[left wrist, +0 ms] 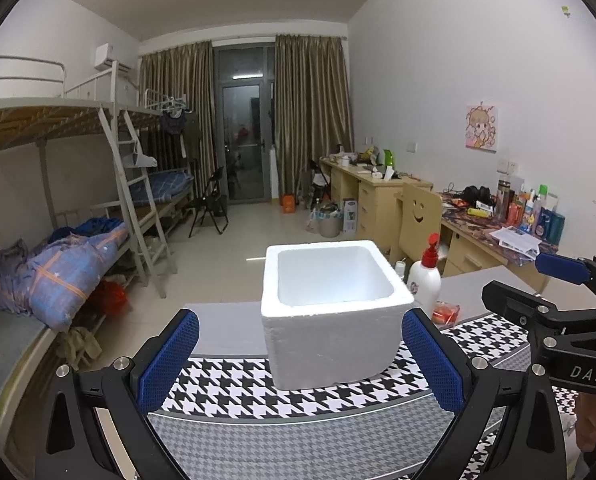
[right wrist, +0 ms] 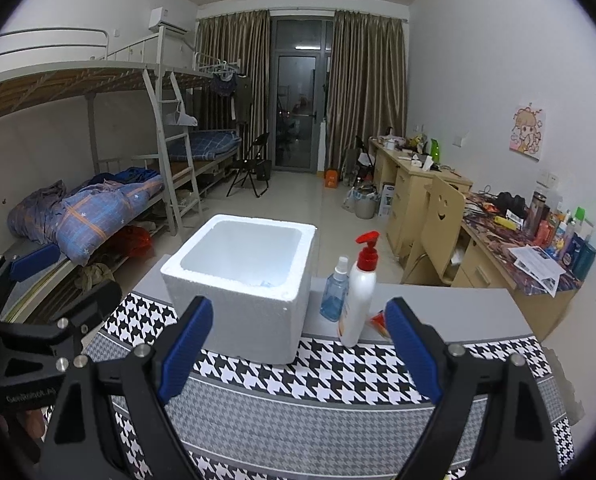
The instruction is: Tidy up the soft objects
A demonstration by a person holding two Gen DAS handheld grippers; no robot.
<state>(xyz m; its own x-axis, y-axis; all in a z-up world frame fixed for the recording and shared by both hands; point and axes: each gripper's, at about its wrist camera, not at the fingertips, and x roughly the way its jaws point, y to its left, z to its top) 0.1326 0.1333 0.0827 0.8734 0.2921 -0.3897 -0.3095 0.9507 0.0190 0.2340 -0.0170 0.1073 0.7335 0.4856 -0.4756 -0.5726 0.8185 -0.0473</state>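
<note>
Soft objects are hard to spot from where I stand; what dominates the left wrist view is a white square styrofoam box (left wrist: 329,316), open at the top, sitting on a black-and-white houndstooth cloth (left wrist: 234,392) near the far edge of the grey table (left wrist: 226,332). Its inside looks bare from this angle. The left gripper (left wrist: 299,364) hangs in front of the box with its blue-padded fingers spread wide, wider than the box front, and nothing between them. Just beside the box's right wall stands a white pump bottle with a red nozzle (left wrist: 425,276), and a small orange-red packet (left wrist: 446,313) lies on the table at its foot. The right gripper (left wrist: 553,280) shows at the right edge, off to the side of the box.

From the right wrist view, the same styrofoam box (right wrist: 242,292) sits left of centre, and a bit of pale blue material (right wrist: 266,283) shows low in its near right inside corner; I cannot tell what it is. The right gripper (right wrist: 298,364) is also spread wide and holds nothing. A clear blue spray bottle (right wrist: 335,292) and the pump bottle (right wrist: 357,296) stand just beside the box's right wall, close together. The left gripper (right wrist: 38,280) appears at the left edge.
</note>
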